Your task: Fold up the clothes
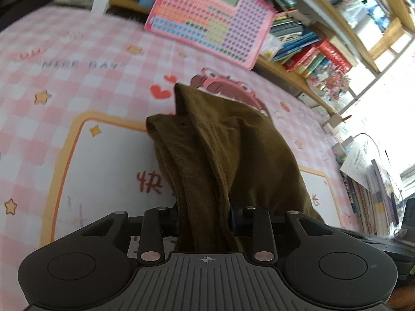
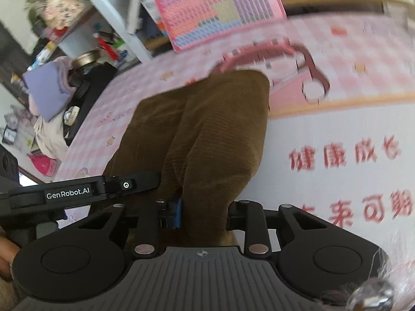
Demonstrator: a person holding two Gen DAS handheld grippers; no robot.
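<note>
Both grippers clamp bunched cloth. At the bottom centre of the left wrist view, the left gripper (image 1: 205, 220) pinches a thick fold of the olive-brown garment (image 1: 220, 150), which rises from the jaws toward mid-frame. In the right wrist view the right gripper (image 2: 205, 215) holds the same garment (image 2: 207, 129) likewise, probably so an edge can be carried over for a fold. Beyond lies the pink checked desk mat (image 1: 77, 77), then a pink chart (image 1: 210, 15) upper centre.
</note>
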